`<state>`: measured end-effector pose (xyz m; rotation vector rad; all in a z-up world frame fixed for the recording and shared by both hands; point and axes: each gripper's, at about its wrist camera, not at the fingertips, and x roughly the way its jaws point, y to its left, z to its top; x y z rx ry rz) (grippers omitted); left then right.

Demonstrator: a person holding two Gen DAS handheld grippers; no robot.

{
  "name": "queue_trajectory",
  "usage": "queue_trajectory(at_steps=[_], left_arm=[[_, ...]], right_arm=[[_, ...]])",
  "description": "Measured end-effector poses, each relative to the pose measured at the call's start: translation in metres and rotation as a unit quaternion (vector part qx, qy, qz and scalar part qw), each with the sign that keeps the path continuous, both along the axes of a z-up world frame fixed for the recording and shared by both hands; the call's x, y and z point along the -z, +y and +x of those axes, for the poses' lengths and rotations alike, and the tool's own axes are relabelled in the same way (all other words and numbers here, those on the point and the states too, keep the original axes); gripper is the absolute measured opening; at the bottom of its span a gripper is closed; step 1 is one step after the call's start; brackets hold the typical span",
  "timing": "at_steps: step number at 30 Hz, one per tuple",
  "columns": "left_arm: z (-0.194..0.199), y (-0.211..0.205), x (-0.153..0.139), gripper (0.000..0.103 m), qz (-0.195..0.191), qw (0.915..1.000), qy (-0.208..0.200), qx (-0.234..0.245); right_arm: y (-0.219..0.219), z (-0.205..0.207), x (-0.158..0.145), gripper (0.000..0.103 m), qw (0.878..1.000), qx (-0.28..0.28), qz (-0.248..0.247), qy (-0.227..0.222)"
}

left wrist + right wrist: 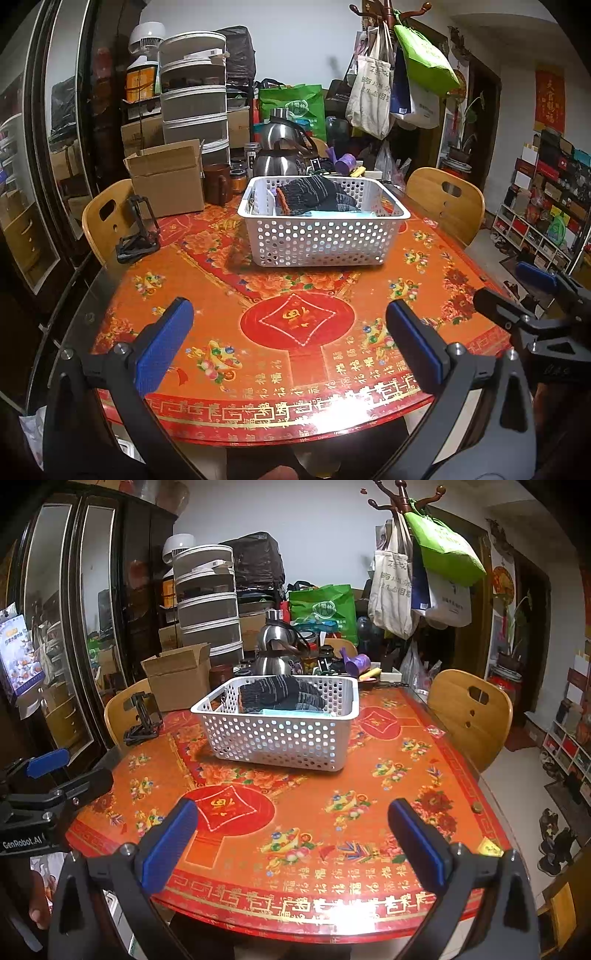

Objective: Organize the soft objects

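Observation:
A white perforated basket point(321, 240) stands on the red and orange table point(295, 332). It holds dark striped knit gloves point(314, 194) on top of a light blue cloth point(332, 215). The basket point(280, 738) and the gloves point(280, 698) also show in the right wrist view. My left gripper point(290, 336) is open and empty above the table's near part. My right gripper point(291, 834) is open and empty beside it, also near the front edge. Each gripper shows at the edge of the other's view.
A cardboard box point(170, 181), a brown mug point(218, 184), a steel kettle point(280, 147) and small clutter stand behind the basket. A black phone stand point(138, 232) sits at the left. Wooden chairs point(447, 203) flank the table. Bags hang on a coat rack point(384, 74).

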<state>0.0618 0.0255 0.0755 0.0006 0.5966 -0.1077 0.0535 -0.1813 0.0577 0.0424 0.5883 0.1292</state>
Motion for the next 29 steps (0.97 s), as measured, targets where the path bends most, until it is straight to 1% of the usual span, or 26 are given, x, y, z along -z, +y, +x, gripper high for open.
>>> queue_trajectory(at_steps=[10, 14, 24, 29], left_arm=[[-0.0003, -0.0021, 0.0013, 0.103, 0.001, 1.0000, 0.001, 0.000], [-0.0023, -0.0053, 0.0030, 0.103, 0.009, 1.0000, -0.002, -0.002], [-0.0017, -0.0098, 0.0039, 0.103, 0.011, 0.9999, -0.003, 0.006], [-0.0026, -0.0087, 0.0021, 0.103, 0.008, 0.9999, -0.009, 0.000]], right_arm=[[0.0002, -0.0006, -0.0003, 0.102, 1.000, 0.000, -0.004, 0.001], [0.0007, -0.0008, 0.0001, 0.102, 1.000, 0.000, -0.004, 0.002], [0.0000, 0.0003, 0.0049, 0.102, 1.000, 0.001, -0.005, 0.005], [0.0006, 0.0006, 0.0064, 0.102, 1.000, 0.001, -0.005, 0.006]])
